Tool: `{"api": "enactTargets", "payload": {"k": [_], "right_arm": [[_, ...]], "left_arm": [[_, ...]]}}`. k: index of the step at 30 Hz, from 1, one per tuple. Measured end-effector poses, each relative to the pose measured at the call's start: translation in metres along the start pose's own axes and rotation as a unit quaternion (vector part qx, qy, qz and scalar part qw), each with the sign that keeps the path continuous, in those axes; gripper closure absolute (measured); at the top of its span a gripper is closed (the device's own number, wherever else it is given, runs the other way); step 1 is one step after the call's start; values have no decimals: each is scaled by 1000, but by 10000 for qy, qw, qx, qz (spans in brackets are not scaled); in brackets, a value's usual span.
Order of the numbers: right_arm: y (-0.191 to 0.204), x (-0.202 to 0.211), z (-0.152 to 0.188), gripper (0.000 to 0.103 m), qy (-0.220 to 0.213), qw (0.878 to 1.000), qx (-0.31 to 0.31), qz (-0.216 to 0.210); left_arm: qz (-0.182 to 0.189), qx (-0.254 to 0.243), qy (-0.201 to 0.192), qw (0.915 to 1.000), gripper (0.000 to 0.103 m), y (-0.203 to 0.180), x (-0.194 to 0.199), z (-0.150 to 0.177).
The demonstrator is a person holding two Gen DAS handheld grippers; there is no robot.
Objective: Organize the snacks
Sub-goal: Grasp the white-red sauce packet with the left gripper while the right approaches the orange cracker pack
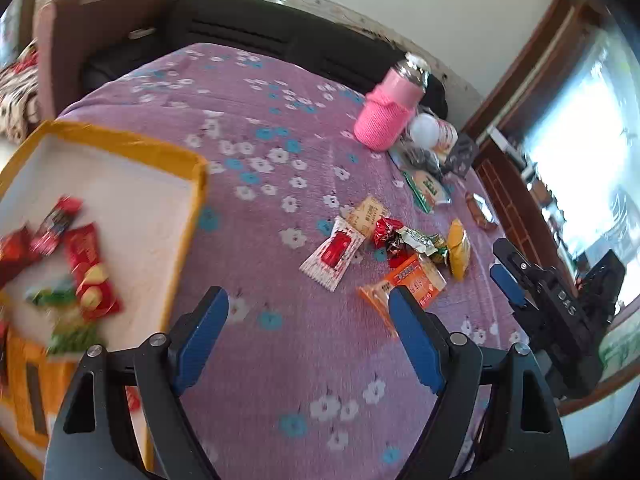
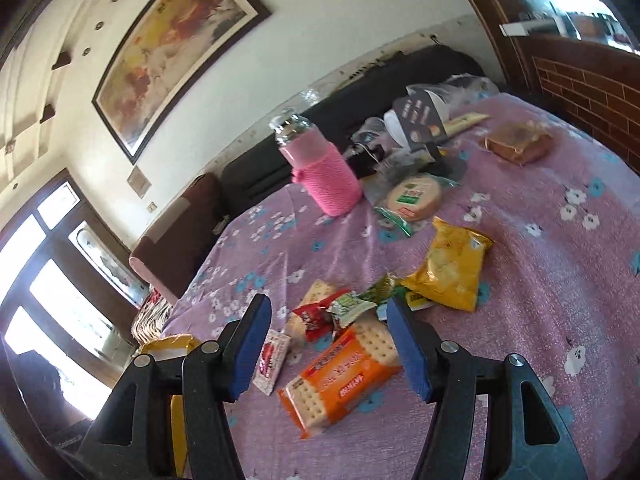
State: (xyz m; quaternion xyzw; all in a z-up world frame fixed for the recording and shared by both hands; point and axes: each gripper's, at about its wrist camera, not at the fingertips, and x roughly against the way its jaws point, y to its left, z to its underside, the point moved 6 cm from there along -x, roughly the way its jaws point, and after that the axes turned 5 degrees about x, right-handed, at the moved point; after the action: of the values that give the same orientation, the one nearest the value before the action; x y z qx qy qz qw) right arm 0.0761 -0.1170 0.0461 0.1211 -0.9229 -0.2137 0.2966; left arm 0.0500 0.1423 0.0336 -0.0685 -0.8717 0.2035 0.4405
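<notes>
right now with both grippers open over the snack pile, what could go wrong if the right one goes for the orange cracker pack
The orange cracker pack partly overlaps neighbouring wrappers, so the open right gripper might catch the red candy too. Squeezing could crack the crackers. The left gripper hangs close by, so the two could bump.

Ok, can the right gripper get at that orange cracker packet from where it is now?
Probably yes. The right gripper is open and empty, and the orange cracker packet lies flat on the purple cloth right between its fingers. A red-and-white sachet sits close on one side, but nothing covers the packet.
</notes>
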Motion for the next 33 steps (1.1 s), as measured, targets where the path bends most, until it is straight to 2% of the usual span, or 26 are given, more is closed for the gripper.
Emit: {"api": "enactTargets", "payload": {"k": [5,9,11,12,13,14,16,19,22,28,33], "right_arm": [[-3,-15,7,40,253,9997,6,76],[-8,-20,11,40,361,9993,-90,64],[-11,-22,12,40,422,9989,-168,70],[-13,-23,12,40,450,9987,-207,69],[-15,-25,13,40,508,9984,-260,63],[-16,-28,15,40,580,9978,-318,53],[-18,-32,19,40,704,9966,-415,38],[-14,-39,28,40,941,9945,-452,-12],[-7,-45,38,40,1139,9929,-326,141],[-5,-53,55,40,1455,9880,-234,473],[-2,-59,62,40,1523,9869,-183,495]], "left_arm": [[-137,-830,428,9955,21,-26,-65,-11],[-6,-1115,637,9917,21,-37,-101,-15],[-130,-1292,671,9893,21,-40,-112,-15],[-187,-1391,728,9874,27,-41,-119,-14],[-285,-1488,685,9861,37,-41,-121,-14],[-391,-1642,605,9838,58,-43,-122,-14],[-572,-1798,610,9801,78,-43,-120,-14],[-548,-1624,513,9839,78,-35,-110,-17],[-340,-1378,426,9890,78,-29,-92,-17],[263,-902,99,9955,78,-21,-24,-6],[480,-530,-284,9970,77,-3,27,2]]}}
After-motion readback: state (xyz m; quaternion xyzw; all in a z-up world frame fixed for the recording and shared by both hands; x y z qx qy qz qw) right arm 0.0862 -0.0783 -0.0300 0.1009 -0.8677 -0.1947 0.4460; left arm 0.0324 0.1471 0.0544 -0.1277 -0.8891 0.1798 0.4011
